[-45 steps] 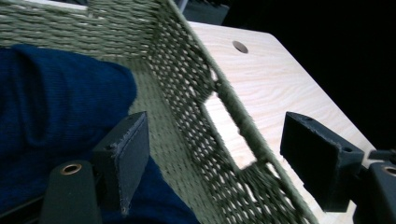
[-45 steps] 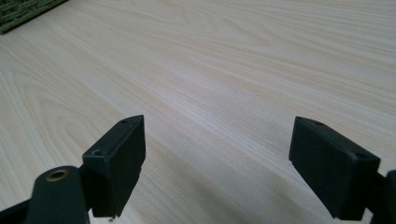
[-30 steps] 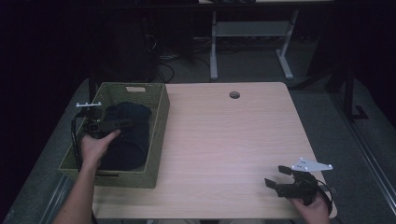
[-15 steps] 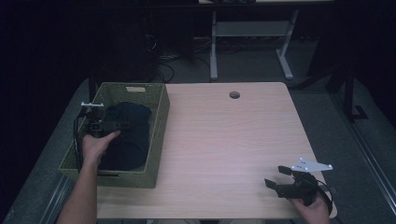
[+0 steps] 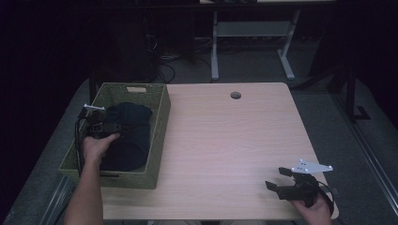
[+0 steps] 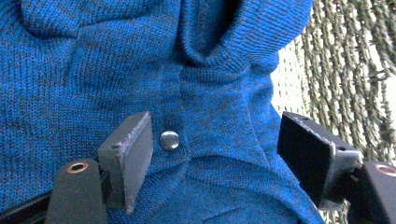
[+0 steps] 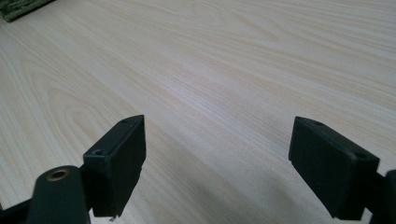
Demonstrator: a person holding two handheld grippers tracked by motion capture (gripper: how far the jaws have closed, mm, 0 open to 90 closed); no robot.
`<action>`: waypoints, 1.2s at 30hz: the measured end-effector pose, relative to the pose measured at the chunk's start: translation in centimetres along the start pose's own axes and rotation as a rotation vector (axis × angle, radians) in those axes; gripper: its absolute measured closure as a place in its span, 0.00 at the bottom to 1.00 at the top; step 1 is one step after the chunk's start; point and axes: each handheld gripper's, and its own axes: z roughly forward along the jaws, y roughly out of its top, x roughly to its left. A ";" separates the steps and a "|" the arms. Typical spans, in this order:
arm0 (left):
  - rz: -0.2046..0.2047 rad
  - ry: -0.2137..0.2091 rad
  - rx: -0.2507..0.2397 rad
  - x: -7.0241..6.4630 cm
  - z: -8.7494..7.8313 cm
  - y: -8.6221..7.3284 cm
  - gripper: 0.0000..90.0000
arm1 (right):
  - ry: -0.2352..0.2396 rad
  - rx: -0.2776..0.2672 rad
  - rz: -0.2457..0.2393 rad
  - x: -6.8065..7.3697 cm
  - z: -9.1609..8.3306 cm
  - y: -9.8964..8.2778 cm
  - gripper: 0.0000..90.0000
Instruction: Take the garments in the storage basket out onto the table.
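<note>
A dark blue knit garment (image 5: 133, 133) lies bunched inside a green woven basket (image 5: 161, 123) at the table's left. My left gripper (image 5: 121, 127) is down in the basket, open, its jaws pressed against the knit (image 6: 93, 70) on either side of a fold. A small metal snap button (image 6: 169, 140) sits just beside the left jaw. The basket wall (image 6: 345, 70) shows past the right jaw. My right gripper (image 5: 274, 178) rests low over the table's near right corner, open, with nothing but bare wood (image 7: 210, 60) between its jaws (image 7: 217, 163).
The light wooden table (image 5: 225, 140) has a round cable hole (image 5: 235, 95) near its far edge. Beyond the table stand a metal desk frame (image 5: 253, 33) and cables on a dark floor. A corner of the basket (image 7: 18, 7) shows far off in the right gripper view.
My left gripper has shifted slightly toward the person over the garment in the basket. The right gripper has stayed where it was.
</note>
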 end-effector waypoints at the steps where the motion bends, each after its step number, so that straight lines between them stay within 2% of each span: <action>1: -0.006 0.002 0.009 0.0 0.1 0.0 0.30 | 0.001 0.001 -0.001 0.0 0.0 0.0 0.21; 3: -0.009 0.018 0.027 0.1 0.4 -0.1 0.30 | 0.002 0.001 -0.002 0.0 0.0 0.0 0.21; 4: -0.015 0.041 0.058 0.3 0.7 -0.1 0.30 | 0.002 0.002 -0.004 0.0 0.0 0.0 0.21; 5: -0.012 0.050 0.070 0.4 0.9 -0.2 0.30 | 0.002 0.003 -0.005 0.0 0.0 0.0 0.21; 9: -0.010 0.063 0.059 0.4 0.9 -0.2 0.32 | 0.003 0.002 -0.010 0.1 0.0 0.0 0.21; 13: -0.003 0.077 0.090 0.4 1.3 -0.4 0.34 | 0.006 0.005 -0.010 0.1 0.0 0.0 0.21; 17: -0.005 0.096 0.092 0.2 1.6 -0.4 0.34 | 0.010 0.006 -0.012 0.2 0.0 0.0 0.22; 22: 0.035 0.151 0.098 -0.1 1.9 -0.5 0.41 | 0.010 0.008 -0.012 0.2 0.0 0.0 0.22; 24: 0.049 0.190 0.101 -0.4 2.0 -0.5 0.46 | 0.011 0.010 -0.016 0.2 0.1 0.0 0.22; 25: 0.049 0.190 0.101 -0.4 2.0 -0.5 0.49 | 0.011 0.010 -0.016 0.2 0.1 0.0 0.22; 26: 0.079 0.218 0.112 -0.6 2.1 -0.5 0.51 | 0.012 0.009 -0.018 0.2 0.0 0.0 0.22; 30: 0.147 0.275 0.129 -1.3 2.5 -0.6 0.56 | 0.015 0.008 -0.020 0.3 0.1 0.1 0.22; 36: 0.173 0.308 0.155 -1.7 2.7 -0.4 0.61 | 0.015 0.014 -0.043 0.6 0.2 0.2 0.23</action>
